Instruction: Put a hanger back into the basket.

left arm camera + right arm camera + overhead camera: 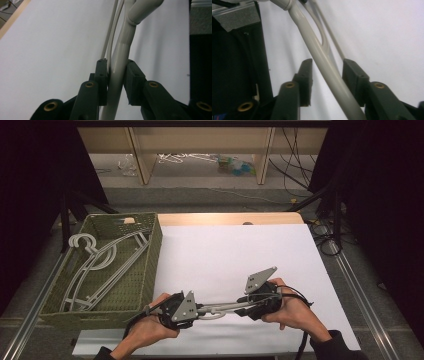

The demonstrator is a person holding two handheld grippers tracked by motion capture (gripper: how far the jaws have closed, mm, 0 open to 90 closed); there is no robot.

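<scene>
The hanger (120,57) looks like smooth, glossy grey plastic. The basket (145,265) is a rough woven weave (olive, matt). The table's cover (240,250) appears matt white, with bare wood (230,218) at its edge.

The white table (235,255) lies bare from the woven basket (145,270) across to its right edge, so a hand can pass freely there. The basket's tall wall blocks the left side, and the hangers inside (100,265) take up most of its floor. Right of the basket's near corner, a grey hanger (220,309) spans the gap between the left gripper (197,310) and right gripper (240,307), barring passage between them.
</scene>
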